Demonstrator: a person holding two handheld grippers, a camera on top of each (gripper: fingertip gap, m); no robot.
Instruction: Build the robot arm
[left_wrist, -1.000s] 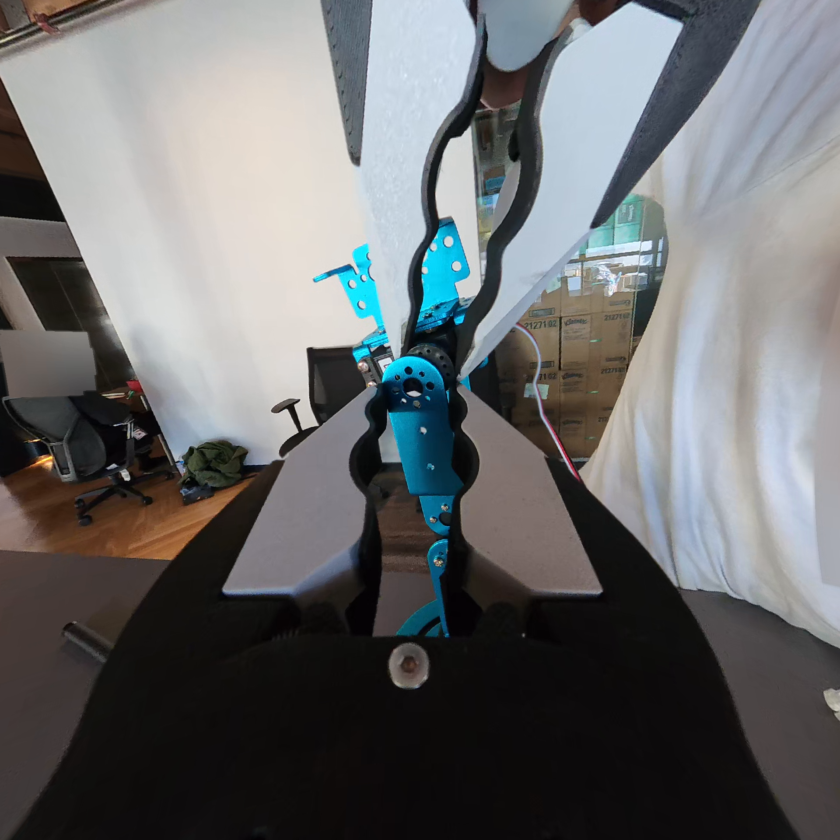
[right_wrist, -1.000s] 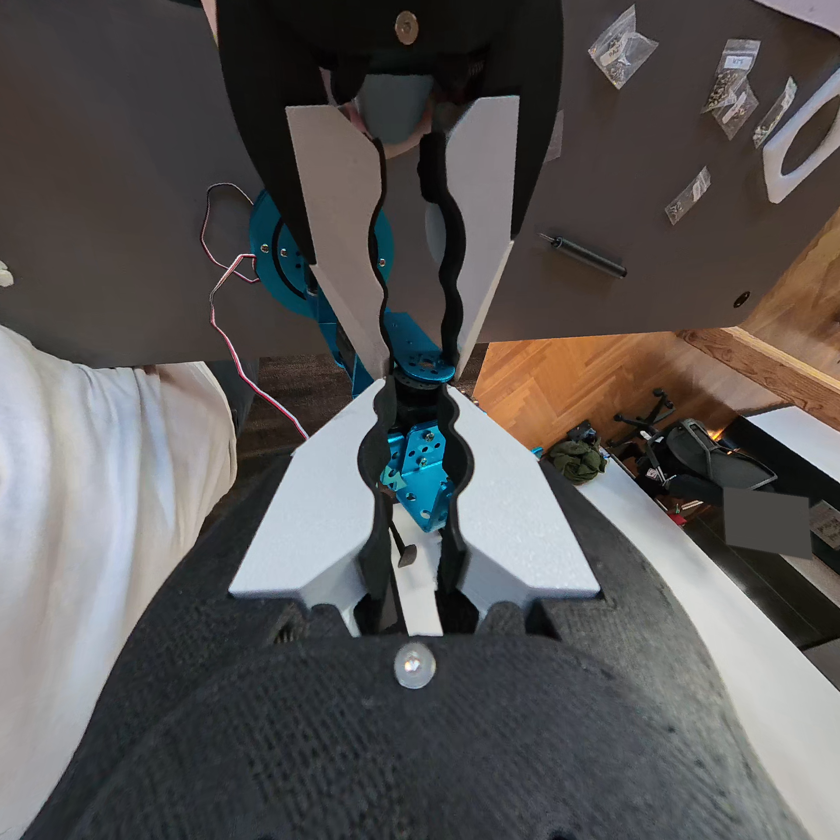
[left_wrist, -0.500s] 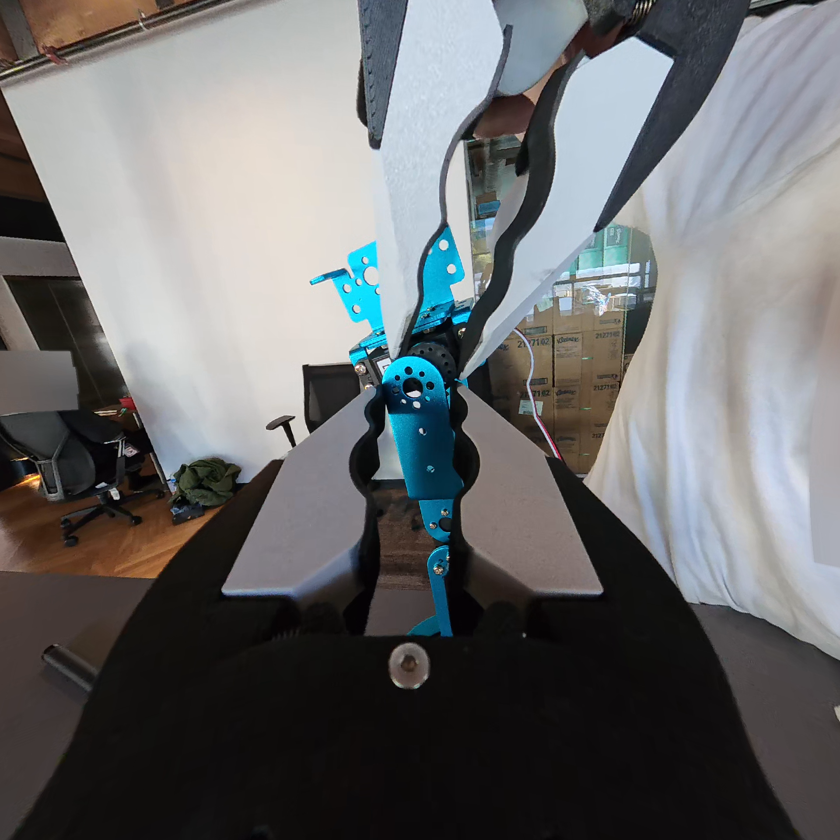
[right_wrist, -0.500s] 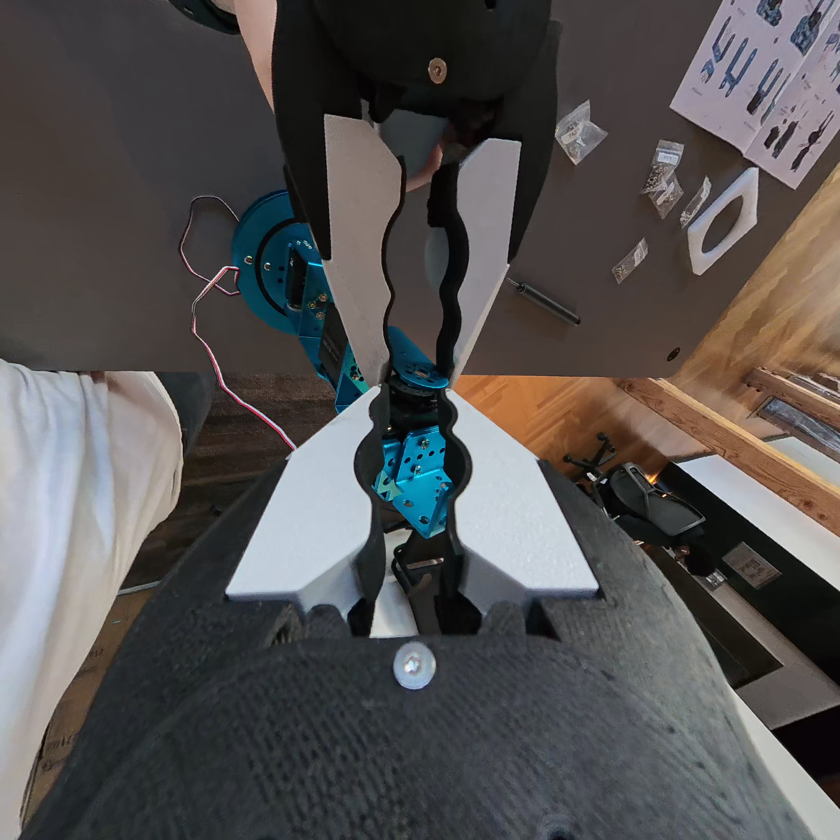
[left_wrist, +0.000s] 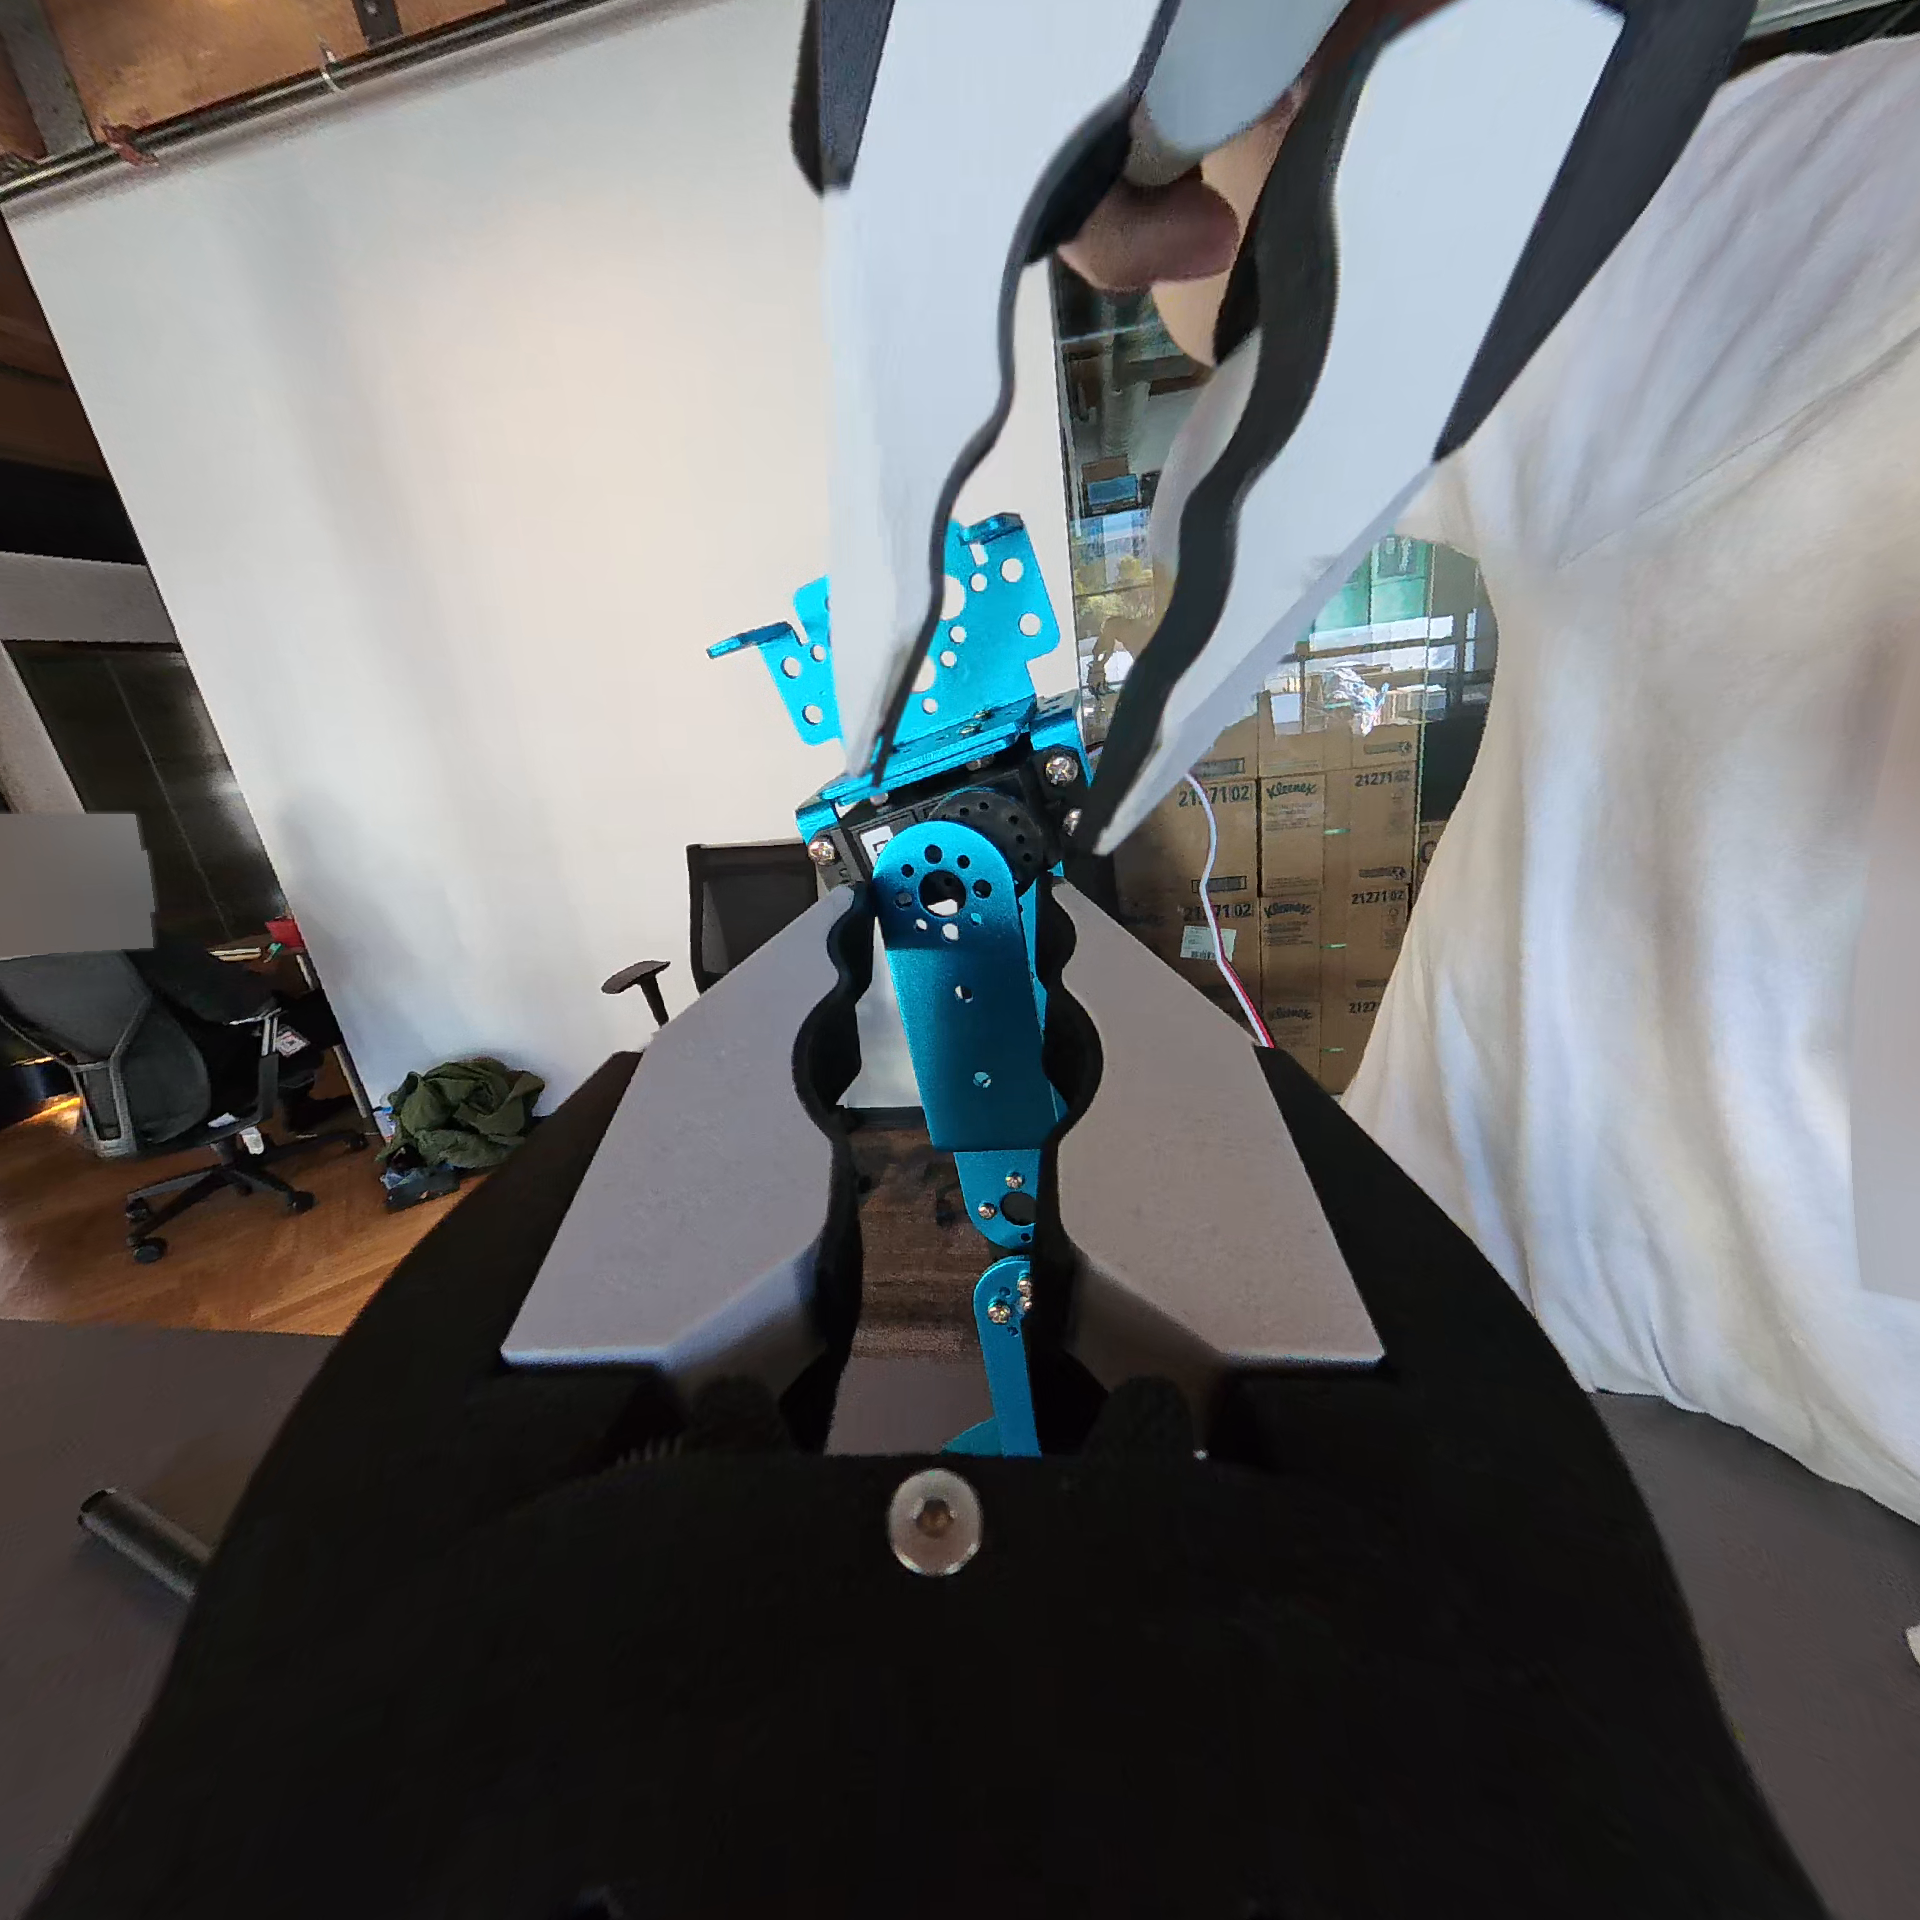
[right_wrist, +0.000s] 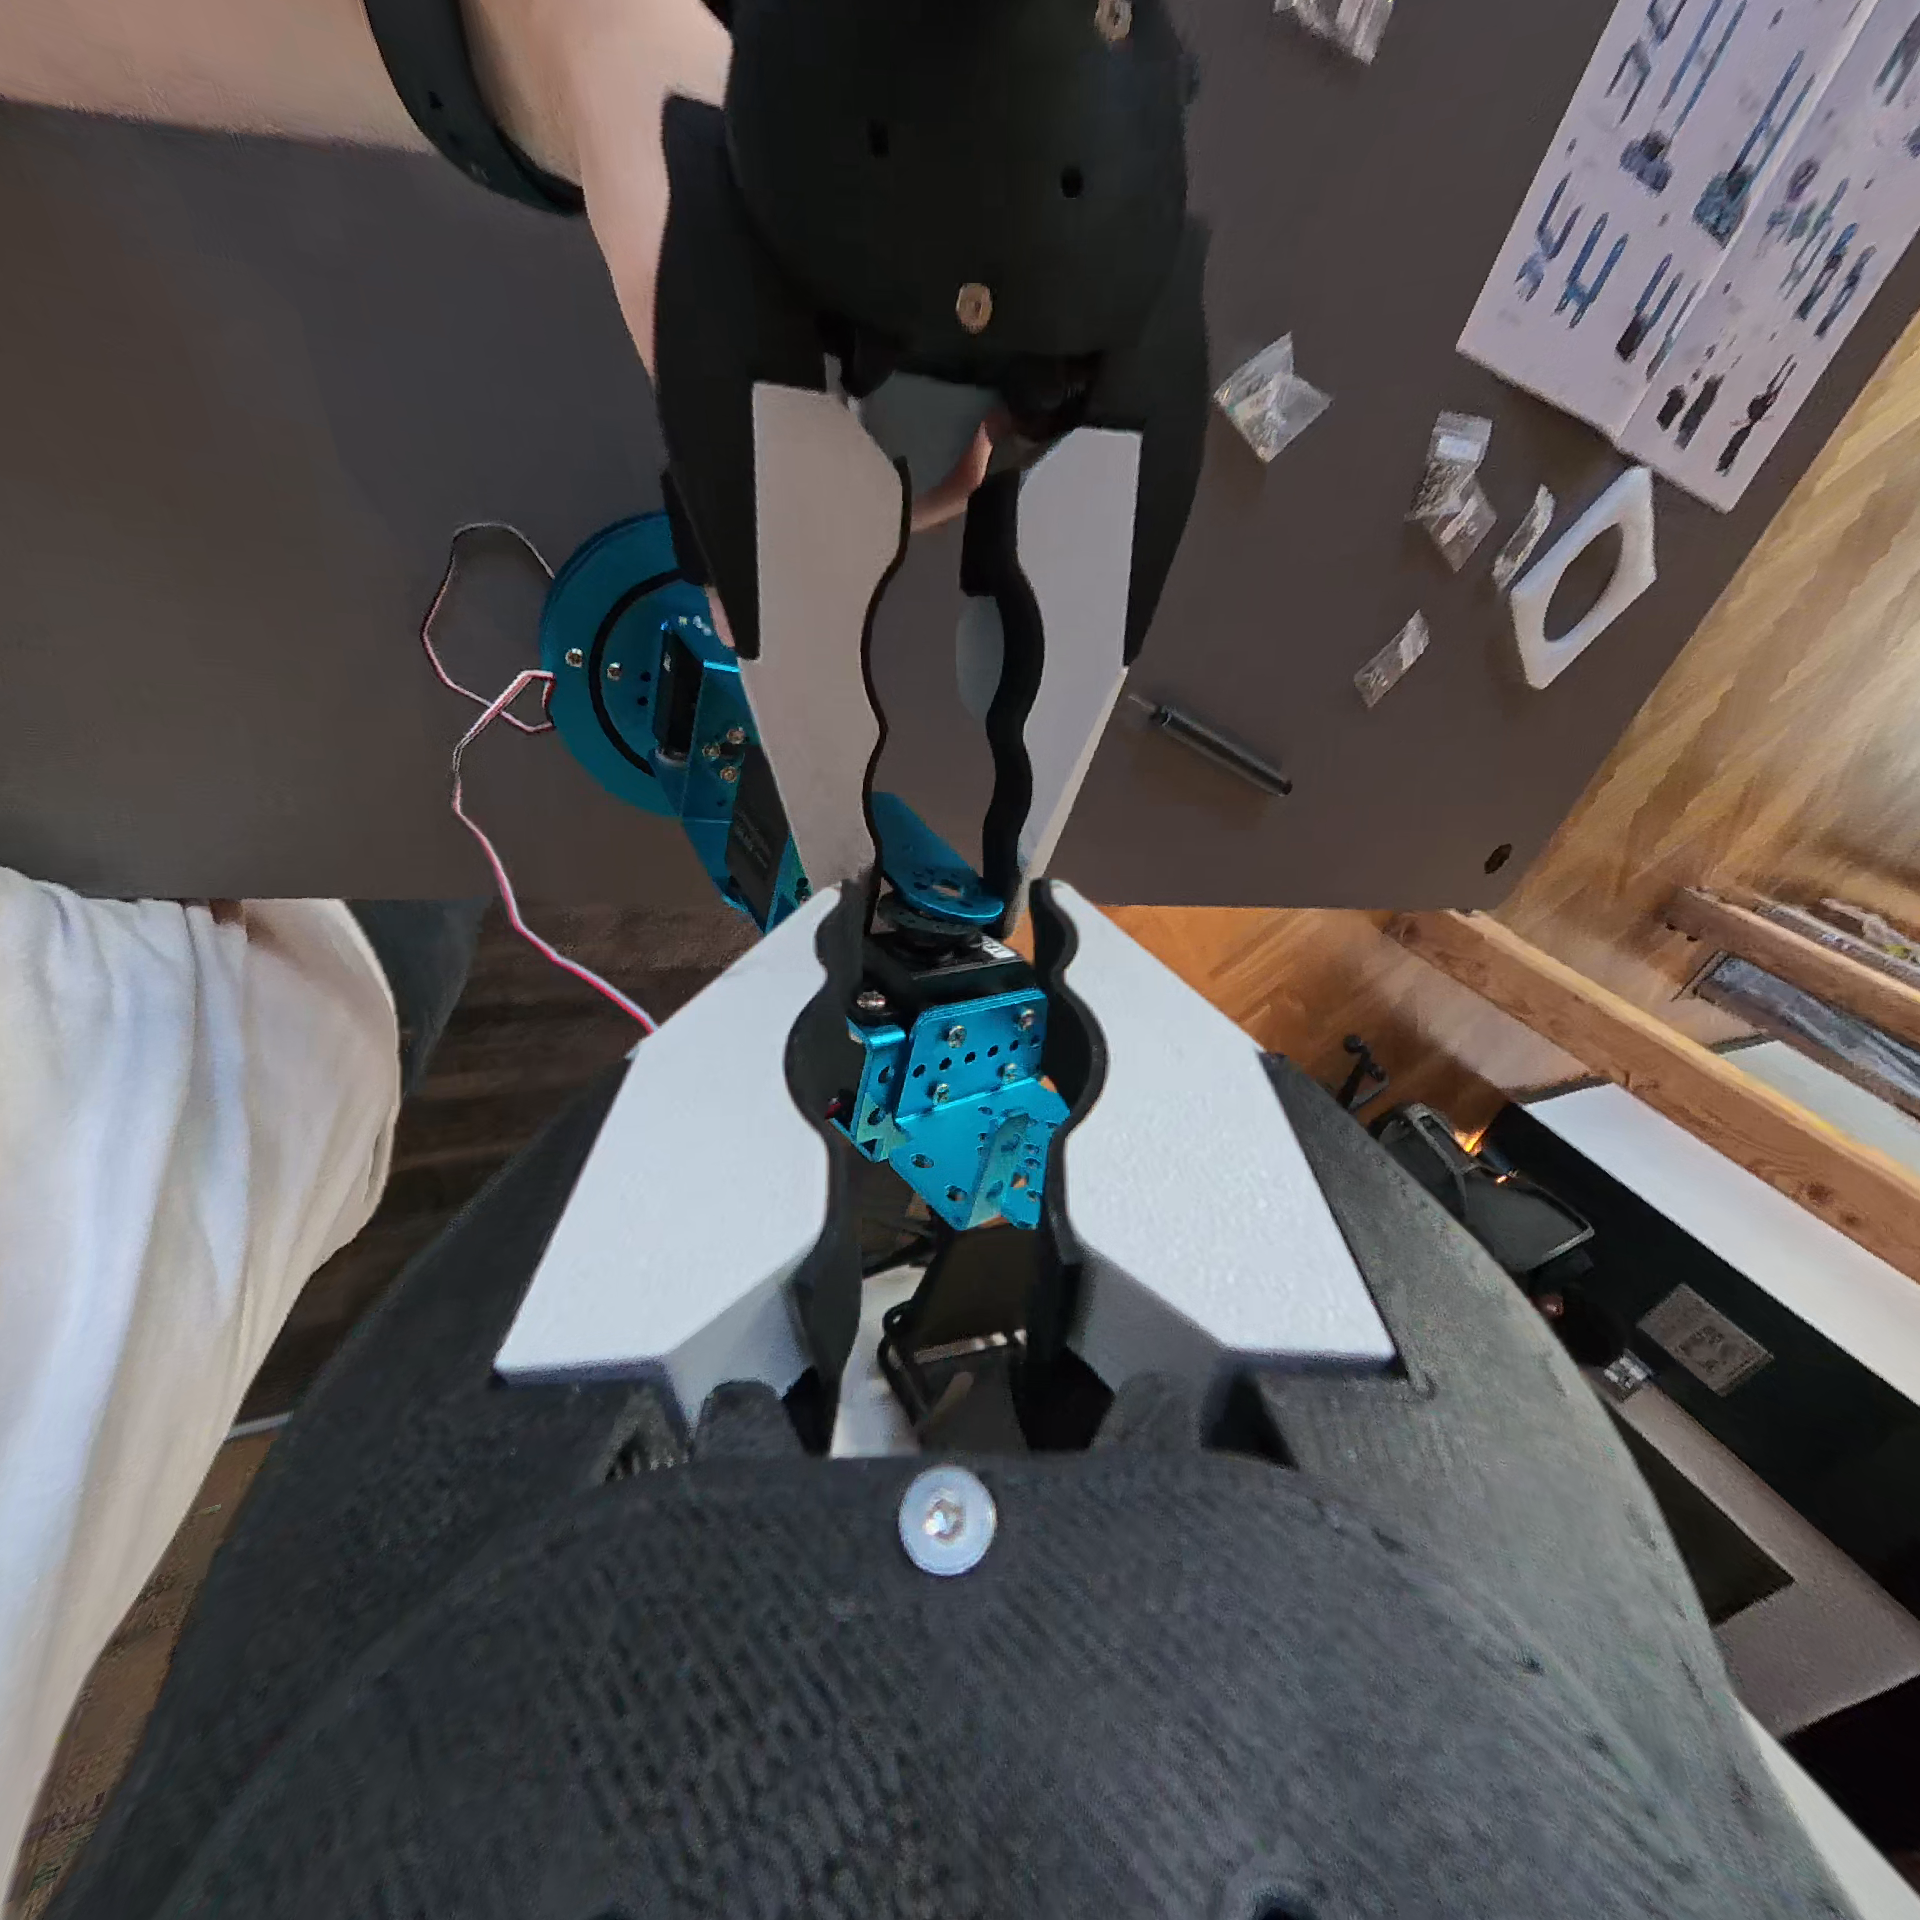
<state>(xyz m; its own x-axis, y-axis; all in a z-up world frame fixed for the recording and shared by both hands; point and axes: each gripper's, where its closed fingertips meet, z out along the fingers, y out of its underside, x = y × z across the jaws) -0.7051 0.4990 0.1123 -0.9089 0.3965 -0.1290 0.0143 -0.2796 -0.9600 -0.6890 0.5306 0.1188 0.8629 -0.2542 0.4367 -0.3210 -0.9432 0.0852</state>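
A blue metal robot arm rises from a round blue base (right_wrist: 613, 686) on the dark grey table (right_wrist: 260, 468). My left gripper (left_wrist: 951, 914) is shut on its flat blue link (left_wrist: 966, 1008), just below the black servo (left_wrist: 987, 821). It also shows in the right wrist view (right_wrist: 935, 862). My right gripper (right_wrist: 940, 925) comes from above, with its jaws partly open around the servo (right_wrist: 935, 966) and the perforated blue bracket (right_wrist: 966, 1122). In the left wrist view the right gripper (left_wrist: 982, 805) straddles the servo under the bracket (left_wrist: 987, 634). A red and white wire (right_wrist: 488, 717) trails from the base.
On the table lie a black rod-like tool (right_wrist: 1210, 743), small bags of screws (right_wrist: 1268, 395), a white foam frame (right_wrist: 1579, 571) and printed sheets (right_wrist: 1704, 208). A person in a white shirt (left_wrist: 1662, 831) stands close on the right. Office chairs (left_wrist: 166, 1070) and cardboard boxes (left_wrist: 1309, 883) are behind. My left and right fingertips are right by each other. Left tips and right tips are each some 20 cm from the round blue base (right_wrist: 613, 686).
The right gripper's jaws have spread wider around the servo and it has drawn back a little. The left gripper keeps its hold on the blue link.
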